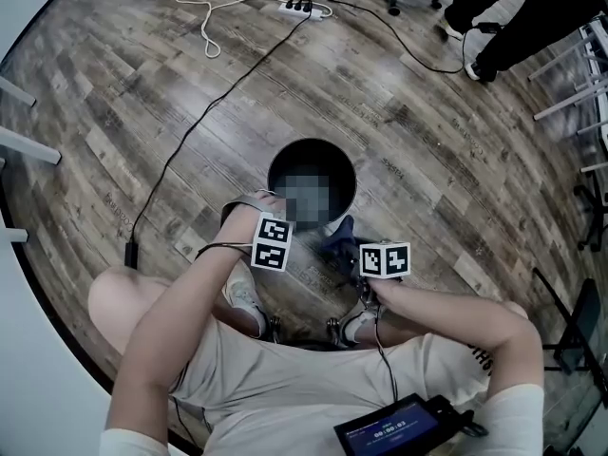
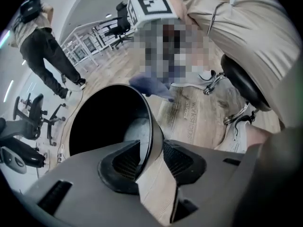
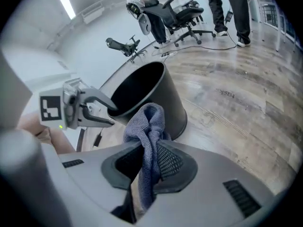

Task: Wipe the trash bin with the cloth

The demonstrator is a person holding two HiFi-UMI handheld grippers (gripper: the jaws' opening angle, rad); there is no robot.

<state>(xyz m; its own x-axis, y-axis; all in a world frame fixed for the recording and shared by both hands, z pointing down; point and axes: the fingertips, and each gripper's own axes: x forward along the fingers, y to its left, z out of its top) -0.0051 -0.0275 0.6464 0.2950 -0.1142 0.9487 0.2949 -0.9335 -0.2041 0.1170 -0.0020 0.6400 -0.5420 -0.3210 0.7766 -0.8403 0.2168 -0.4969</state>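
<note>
The left gripper (image 2: 150,159) has its fingers apart. The thin rim of the black trash bin (image 2: 102,122) stands in the gap between them, and the pads do not squeeze it. The right gripper (image 3: 147,162) has its fingers pinched tight on a blue-grey cloth (image 3: 149,119). The cloth bunches up past the fingertips. The bin stands on the wooden floor (image 3: 236,103), just beyond the right fingers. Whether the cloth touches it is hard to tell.

Black round plastic trash bin (image 3: 165,97), blue-grey woven cloth (image 3: 150,119) right beside it!
Underfoot, a streaky grey-brown wood-plank floor (image 1: 427,112), pale knots showing, and there's a white power strip (image 1: 299,9).
</note>
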